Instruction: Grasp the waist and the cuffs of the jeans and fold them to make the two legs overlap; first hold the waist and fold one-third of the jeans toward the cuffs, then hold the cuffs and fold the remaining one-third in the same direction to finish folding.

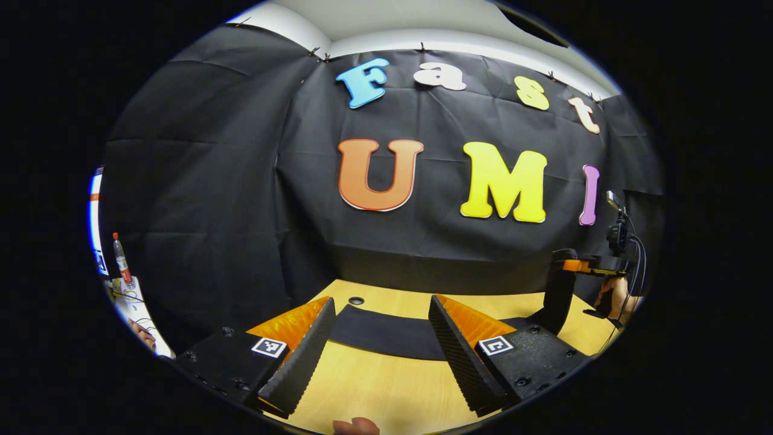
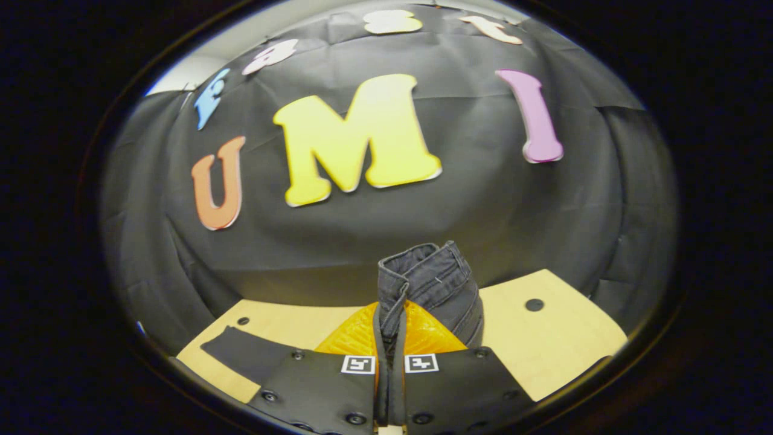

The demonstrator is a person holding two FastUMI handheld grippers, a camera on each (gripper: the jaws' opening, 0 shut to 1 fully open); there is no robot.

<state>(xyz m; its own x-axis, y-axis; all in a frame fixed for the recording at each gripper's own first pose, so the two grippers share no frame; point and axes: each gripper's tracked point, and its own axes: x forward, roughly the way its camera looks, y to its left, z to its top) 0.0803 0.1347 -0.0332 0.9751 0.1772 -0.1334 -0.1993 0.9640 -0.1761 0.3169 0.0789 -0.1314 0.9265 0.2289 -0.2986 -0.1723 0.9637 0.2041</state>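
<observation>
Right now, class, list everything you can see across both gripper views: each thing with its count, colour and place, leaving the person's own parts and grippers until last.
jeans: one pair, dark grey-black; one end lifted and pinched, the rest lying flat on the table in the left gripper view.
table: one, light wood, with small dark holes; under everything.
bottle: one, clear with a red cap; far left edge, left gripper view.
hand: one, at far right of the left gripper view, holding the other gripper.
left gripper: one, jaws wide apart above the table, nothing between them.
right gripper: one, closed on the raised end of the jeans.
</observation>
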